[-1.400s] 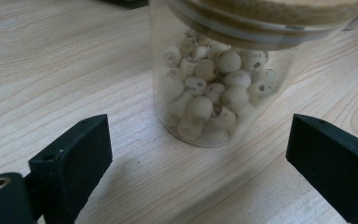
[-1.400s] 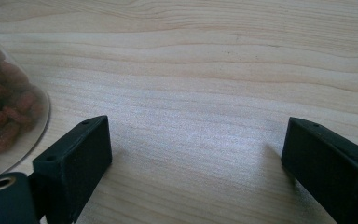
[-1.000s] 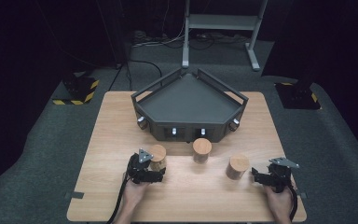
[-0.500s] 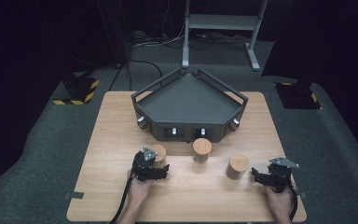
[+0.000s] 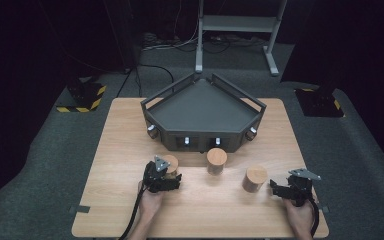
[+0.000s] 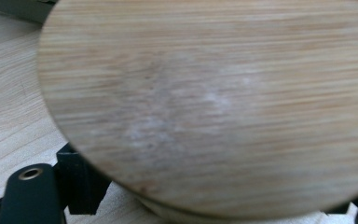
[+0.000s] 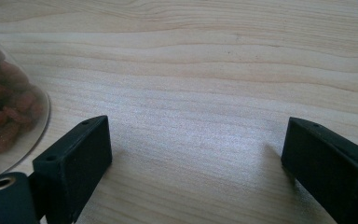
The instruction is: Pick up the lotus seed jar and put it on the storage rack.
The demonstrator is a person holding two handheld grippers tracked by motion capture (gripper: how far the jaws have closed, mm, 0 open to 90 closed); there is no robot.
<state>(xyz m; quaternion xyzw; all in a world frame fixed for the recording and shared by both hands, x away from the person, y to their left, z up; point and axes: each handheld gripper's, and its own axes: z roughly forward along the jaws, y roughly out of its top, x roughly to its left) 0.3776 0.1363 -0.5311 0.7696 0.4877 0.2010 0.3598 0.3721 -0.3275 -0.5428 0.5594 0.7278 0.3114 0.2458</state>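
Observation:
Three round jars with wooden lids stand in a row on the wooden table [image 5: 120,150]: a left jar [image 5: 171,163], a middle jar [image 5: 216,159] and a right jar [image 5: 255,178]. My left gripper [image 5: 171,176] is open, with its jaws on either side of the left jar. That jar's lid [image 6: 205,102] sits close and blurred just above the jaws of the left gripper [image 6: 205,205]. My right gripper [image 5: 276,189] is open just right of the right jar. Between the jaws of the right gripper [image 7: 196,158] lies only bare table. A glass jar of brown nuts [image 7: 4,112] stands at the left edge.
A dark grey five-sided tray [image 5: 200,141] with raised walls stands at the back middle of the table, close behind the middle jar. Dark floor surrounds the table, with a metal stand [image 5: 200,45] behind. Bare wood lies along the front edge between my hands.
My left gripper has crept forward onto the left jar, whose lid now looms in its view. The right gripper has stayed put.

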